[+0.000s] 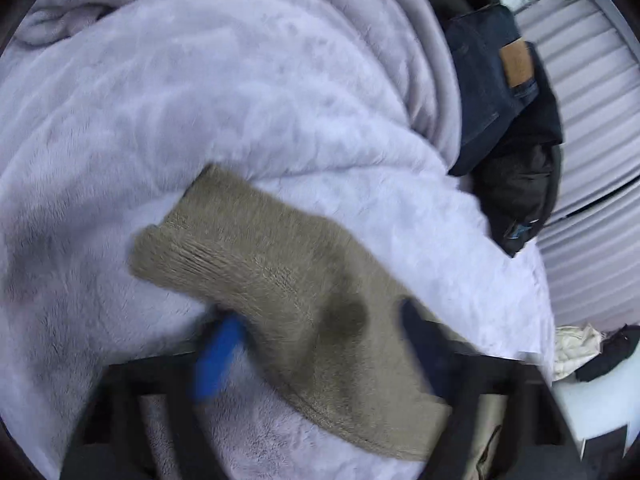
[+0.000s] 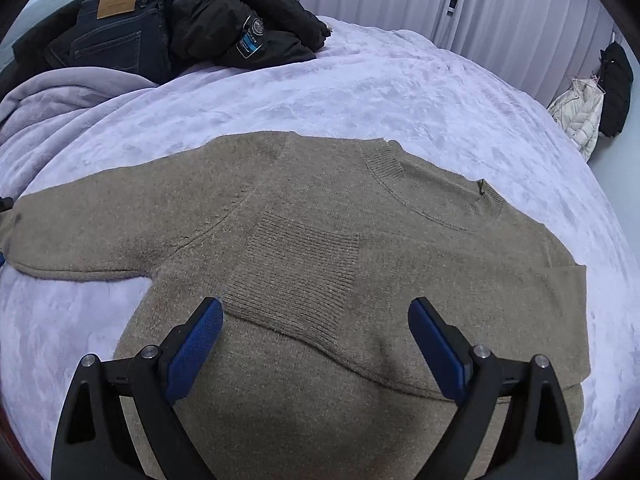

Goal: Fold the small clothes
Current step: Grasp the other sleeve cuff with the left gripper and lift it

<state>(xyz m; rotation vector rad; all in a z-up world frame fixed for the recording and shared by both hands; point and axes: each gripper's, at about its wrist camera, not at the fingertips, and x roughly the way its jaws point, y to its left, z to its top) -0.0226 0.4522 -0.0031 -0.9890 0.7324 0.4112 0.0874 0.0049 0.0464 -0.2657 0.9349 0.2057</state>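
Observation:
A khaki knit sweater (image 2: 360,240) lies flat on the lilac fleece blanket (image 2: 400,92). One sleeve is folded across its chest, with the ribbed cuff (image 2: 296,280) in the middle. My right gripper (image 2: 316,332) is open and empty, just above the sweater near that cuff. The other sleeve stretches out to the left (image 2: 100,236). In the left wrist view this sleeve (image 1: 288,292) lies across my left gripper (image 1: 320,340), between its wide-apart blue fingers (image 1: 218,364). The view is blurred, so whether the fingers are gripping the sleeve cannot be told.
Dark jeans (image 2: 116,36) and a black jacket (image 2: 240,24) are piled at the far left of the bed. A bunched grey blanket (image 2: 60,96) lies beside them. White curtains (image 2: 520,12) hang behind. A white puffer coat (image 2: 580,116) and black garment hang at right.

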